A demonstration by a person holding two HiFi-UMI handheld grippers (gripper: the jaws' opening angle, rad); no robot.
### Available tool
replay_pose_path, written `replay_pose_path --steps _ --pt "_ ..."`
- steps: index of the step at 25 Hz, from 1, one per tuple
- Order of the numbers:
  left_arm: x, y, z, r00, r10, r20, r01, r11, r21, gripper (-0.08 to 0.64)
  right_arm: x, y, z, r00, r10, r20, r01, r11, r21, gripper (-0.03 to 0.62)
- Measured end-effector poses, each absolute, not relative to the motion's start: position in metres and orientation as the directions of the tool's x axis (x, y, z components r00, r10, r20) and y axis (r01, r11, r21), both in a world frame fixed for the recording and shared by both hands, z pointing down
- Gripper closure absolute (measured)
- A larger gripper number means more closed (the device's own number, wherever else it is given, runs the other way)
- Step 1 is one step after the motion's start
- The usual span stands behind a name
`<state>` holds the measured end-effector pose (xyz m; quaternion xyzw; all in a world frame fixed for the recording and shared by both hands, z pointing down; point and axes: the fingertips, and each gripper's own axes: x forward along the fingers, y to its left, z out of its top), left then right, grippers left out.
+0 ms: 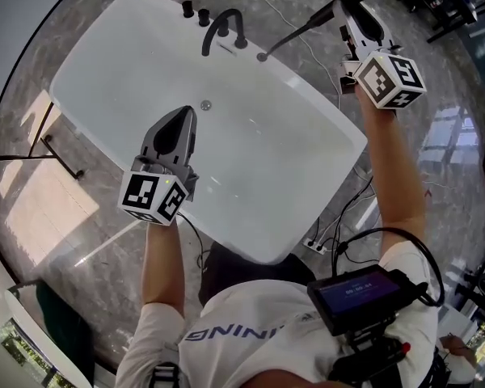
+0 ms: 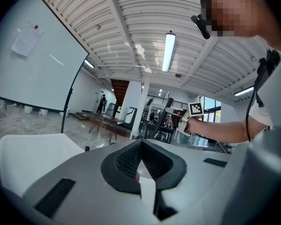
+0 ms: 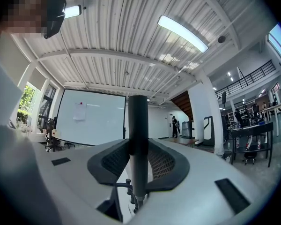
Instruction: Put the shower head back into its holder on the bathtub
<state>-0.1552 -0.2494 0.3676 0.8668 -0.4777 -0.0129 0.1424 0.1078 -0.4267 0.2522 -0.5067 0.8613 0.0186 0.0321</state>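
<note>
The black shower head wand (image 1: 307,27) is held in my right gripper (image 1: 356,0), which is shut on its handle at the tub's far right corner. The wand's lower end slants down to the small holder (image 1: 262,56) on the white bathtub's rim (image 1: 97,55); whether they touch I cannot tell. In the right gripper view the wand (image 3: 138,125) stands upright between the pads of the right gripper (image 3: 138,146). My left gripper (image 1: 186,113) hovers over the middle of the tub, shut, holding nothing. In the left gripper view its pads (image 2: 126,161) meet at the tip of the left gripper (image 2: 141,144).
A black arched faucet (image 1: 222,27) and round knobs (image 1: 194,10) sit on the rim left of the holder. An overflow cap (image 1: 205,104) shows on the tub wall. A power strip with cables (image 1: 315,245) lies on the marble floor, and a black stand (image 1: 56,148) is at the left.
</note>
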Motion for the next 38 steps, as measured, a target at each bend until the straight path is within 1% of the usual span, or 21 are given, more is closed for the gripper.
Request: replay_pose_path --steps 13,24,29,38 --pt "-0.144 -0.292 0.406 0.552 -0.820 0.149 -0.820 -0.503 0.272 0.546 0.082 -0.492 0.338 -0.514 -0.858 0.008 -0.858 0.513 -0.031 0.469" --pt "-0.147 -0.313 0.446 0.550 -0.812 0.193 -0.823 -0.488 0.290 0.546 0.076 -0.523 0.437 -0.498 -0.859 0.117 -0.867 0.493 -0.073 0.469" --pt "-0.146 -0.312 0.459 0.546 -0.814 0.200 -0.825 -0.481 0.296 0.546 0.069 -0.531 0.463 -0.501 -0.855 0.132 -0.865 0.496 -0.075 0.469" --pt "-0.145 -0.313 0.492 0.557 -0.799 0.226 -0.821 -0.487 0.298 0.546 0.076 -0.558 0.532 -0.464 -0.869 0.169 -0.885 0.453 -0.104 0.469"
